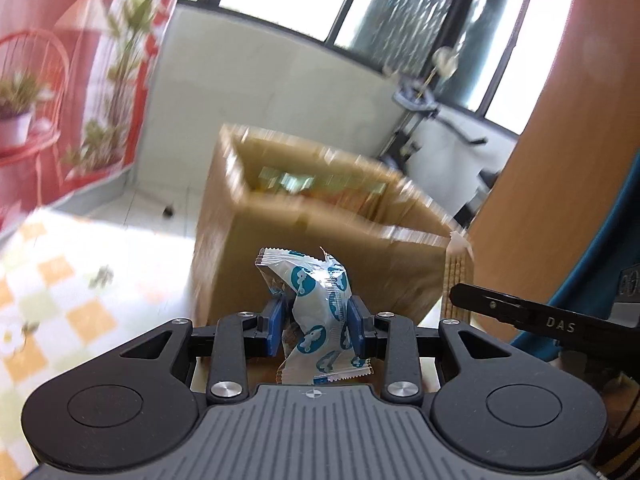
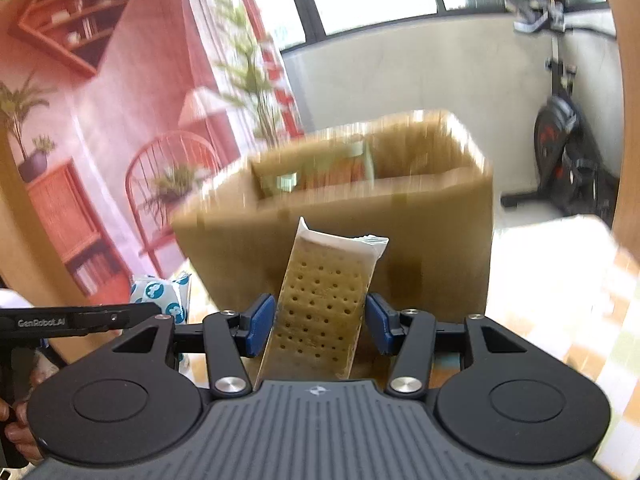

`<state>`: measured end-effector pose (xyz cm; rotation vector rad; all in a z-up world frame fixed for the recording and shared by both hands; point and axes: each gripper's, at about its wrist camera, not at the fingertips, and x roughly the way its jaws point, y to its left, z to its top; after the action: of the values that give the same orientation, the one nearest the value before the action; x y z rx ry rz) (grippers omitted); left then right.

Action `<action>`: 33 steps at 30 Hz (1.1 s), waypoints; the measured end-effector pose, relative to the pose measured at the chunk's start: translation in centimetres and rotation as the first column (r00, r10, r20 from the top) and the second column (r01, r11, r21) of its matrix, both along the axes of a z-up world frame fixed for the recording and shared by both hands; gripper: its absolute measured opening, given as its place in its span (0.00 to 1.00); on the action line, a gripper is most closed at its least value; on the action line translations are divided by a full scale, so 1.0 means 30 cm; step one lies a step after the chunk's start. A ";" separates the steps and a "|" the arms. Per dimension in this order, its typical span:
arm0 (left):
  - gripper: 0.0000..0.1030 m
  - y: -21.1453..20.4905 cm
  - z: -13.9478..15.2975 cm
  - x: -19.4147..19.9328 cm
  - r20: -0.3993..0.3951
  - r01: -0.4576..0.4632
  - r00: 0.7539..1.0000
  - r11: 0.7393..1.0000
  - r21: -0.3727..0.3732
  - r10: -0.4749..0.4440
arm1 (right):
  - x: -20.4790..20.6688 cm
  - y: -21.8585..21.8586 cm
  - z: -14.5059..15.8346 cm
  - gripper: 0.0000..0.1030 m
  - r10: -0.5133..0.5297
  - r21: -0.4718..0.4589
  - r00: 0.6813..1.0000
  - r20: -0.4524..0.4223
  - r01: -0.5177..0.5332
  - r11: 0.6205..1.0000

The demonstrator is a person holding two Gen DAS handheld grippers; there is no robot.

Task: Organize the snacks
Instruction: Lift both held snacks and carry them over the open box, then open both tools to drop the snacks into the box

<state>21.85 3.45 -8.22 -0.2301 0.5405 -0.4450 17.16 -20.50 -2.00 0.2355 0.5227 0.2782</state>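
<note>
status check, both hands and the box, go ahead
Left gripper shut on blue-print snack packet. Right gripper shut on clear-wrapped cracker pack. Open cardboard box ahead of both, snacks already inside. Nothing in the way.

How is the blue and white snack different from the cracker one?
The blue-and-white snack packet has a printed wrapper with blue circles that hides most of the food; the cracker packet is clear, showing a tan cracker with dots. The blue-and-white packet is crumpled and puffy; the cracker packet is flat and long. The left gripper holds the first, the right gripper the second. Both are held up in front of the cardboard box.
</note>
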 end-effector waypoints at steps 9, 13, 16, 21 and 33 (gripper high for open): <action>0.34 -0.103 0.117 0.142 0.124 0.015 0.992 0.999 -0.033 -0.010 | 0.094 -0.040 0.159 0.52 -0.040 -0.016 0.986 0.162 0.043 0.999; 0.34 -0.157 0.122 0.224 0.121 0.037 0.992 0.998 -0.057 -0.029 | 0.157 -0.032 0.180 0.52 -0.030 -0.043 0.979 0.203 0.039 0.998; 0.34 -0.184 0.107 0.274 0.099 0.042 0.994 0.997 -0.060 -0.036 | 0.219 -0.033 0.175 0.52 -0.039 -0.061 0.975 0.218 0.053 0.997; 0.34 -0.204 0.067 0.336 0.052 0.048 0.998 0.998 -0.049 -0.046 | 0.327 -0.071 0.131 0.51 -0.080 -0.056 0.976 0.200 0.093 0.994; 0.54 -0.182 0.045 0.374 0.004 0.035 0.999 0.999 0.039 -0.035 | 0.377 -0.080 0.054 0.53 -0.121 -0.079 0.984 0.130 0.132 0.988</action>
<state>33.09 -2.01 -6.87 -0.1829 0.5491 -0.4684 28.46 -22.90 -0.38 0.1641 0.3929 0.1447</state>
